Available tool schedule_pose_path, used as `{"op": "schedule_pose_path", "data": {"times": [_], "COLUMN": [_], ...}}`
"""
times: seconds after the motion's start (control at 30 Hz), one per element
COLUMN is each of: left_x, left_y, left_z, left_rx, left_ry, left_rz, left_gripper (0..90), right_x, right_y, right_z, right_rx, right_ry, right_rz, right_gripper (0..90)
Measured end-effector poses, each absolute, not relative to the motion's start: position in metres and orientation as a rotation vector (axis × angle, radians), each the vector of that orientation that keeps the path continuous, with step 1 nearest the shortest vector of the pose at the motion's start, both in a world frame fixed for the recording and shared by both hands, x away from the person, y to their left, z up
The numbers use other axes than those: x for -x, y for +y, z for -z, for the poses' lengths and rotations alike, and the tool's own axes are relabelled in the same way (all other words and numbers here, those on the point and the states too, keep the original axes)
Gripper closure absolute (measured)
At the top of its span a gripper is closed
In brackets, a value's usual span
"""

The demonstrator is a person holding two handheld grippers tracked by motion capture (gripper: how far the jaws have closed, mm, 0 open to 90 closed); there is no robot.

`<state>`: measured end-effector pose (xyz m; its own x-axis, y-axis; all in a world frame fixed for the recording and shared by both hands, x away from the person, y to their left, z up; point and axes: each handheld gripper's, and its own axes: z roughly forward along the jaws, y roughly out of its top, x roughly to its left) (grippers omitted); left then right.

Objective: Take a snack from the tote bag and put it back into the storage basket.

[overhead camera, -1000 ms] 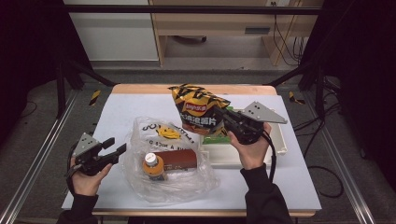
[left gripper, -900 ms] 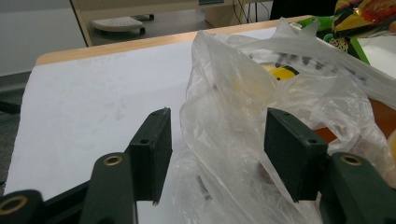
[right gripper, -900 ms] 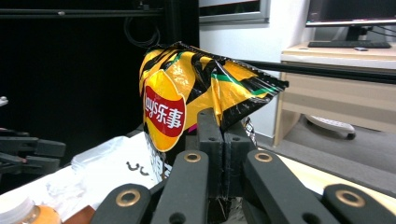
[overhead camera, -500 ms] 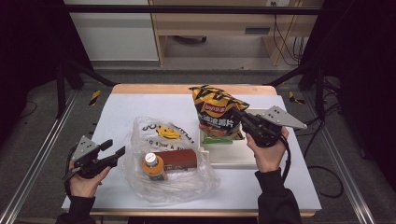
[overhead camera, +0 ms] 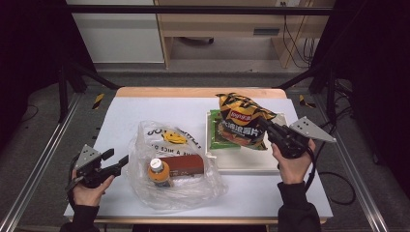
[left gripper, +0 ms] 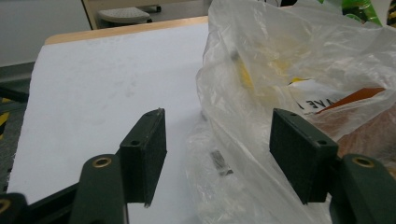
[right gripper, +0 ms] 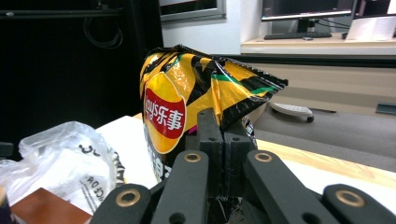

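Crinkly foil chip bag, yellow and black with a red logo, is pinched at its edge by the right gripper and hangs over the white tray and a green packet lying in it. The right gripper view shows the jaws clamped flat on the foil. The thin clear plastic bag holds a bottle and a brown box. The left gripper lies low and level on the table; its jaws have just been opening, standing wide with loose bag film between them, pads not pressing it
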<state>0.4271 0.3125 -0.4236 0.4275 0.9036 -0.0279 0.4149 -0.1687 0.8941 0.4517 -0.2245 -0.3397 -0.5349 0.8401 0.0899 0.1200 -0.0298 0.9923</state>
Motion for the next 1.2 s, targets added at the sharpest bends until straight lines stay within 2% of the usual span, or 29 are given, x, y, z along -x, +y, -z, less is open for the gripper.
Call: {"op": "schedule_pose_path", "data": {"times": [0.7, 1.2], "left_x": [-0.427, -0.429], "left_y": [0.313, 0.311], "left_z": [0.426, 0.428], "left_rx": [-1.757, -1.766], "left_ry": [1.152, 1.153], "left_rz": [-0.681, -0.671], "left_gripper": [34.1, 33.6], "right_x": [-0.465, -0.481], "right_y": [-0.263, -0.266], "right_z": [0.354, 0.370], "right_rx": [-1.132, -1.192], "right_ry": [1.627, 1.662], "right_rz": [-1.521, -1.466], "right_gripper": [89.3, 89.0]}}
